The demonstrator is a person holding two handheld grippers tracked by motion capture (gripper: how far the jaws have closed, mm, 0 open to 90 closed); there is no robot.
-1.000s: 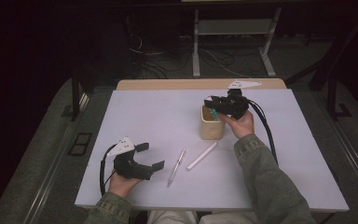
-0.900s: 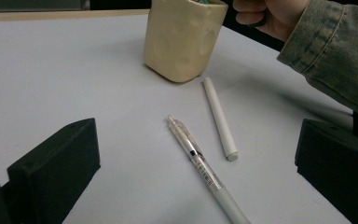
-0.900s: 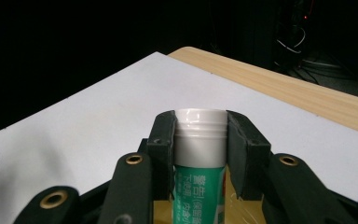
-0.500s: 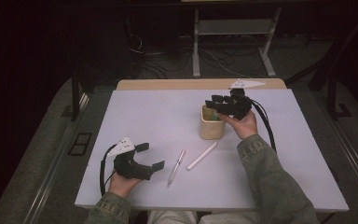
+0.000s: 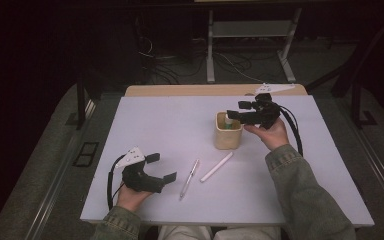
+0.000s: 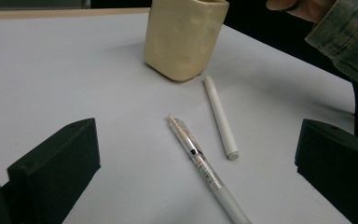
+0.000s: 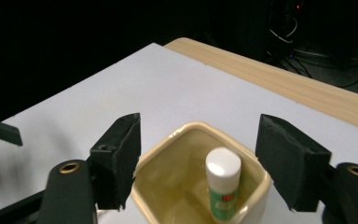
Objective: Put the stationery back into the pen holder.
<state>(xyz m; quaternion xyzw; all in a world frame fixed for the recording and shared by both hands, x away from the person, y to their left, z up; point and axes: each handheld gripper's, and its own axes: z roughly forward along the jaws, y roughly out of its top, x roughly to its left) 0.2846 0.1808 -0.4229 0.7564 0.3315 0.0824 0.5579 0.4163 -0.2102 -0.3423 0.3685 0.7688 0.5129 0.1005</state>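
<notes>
hovering above the cup (image 7: 200,186), the right gripper (image 7: 198,154), just opening, holds nothing; glue stick (image 7: 223,186) inside.

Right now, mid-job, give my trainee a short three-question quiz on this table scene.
1. True or false: the glue stick stands inside the cream cup.
2. Which things lie loose on the white table? A) a clear pen and a white marker B) two glue sticks C) a ruler
3. Fill in: the right tool hovers over the cup with its jaws ____.

Key
1. True; its white cap points up.
2. A: the clear pen and the white marker lie side by side, apart, ahead of the left tool.
3. Open; they have just been opening, clear of the glue stick.
</notes>
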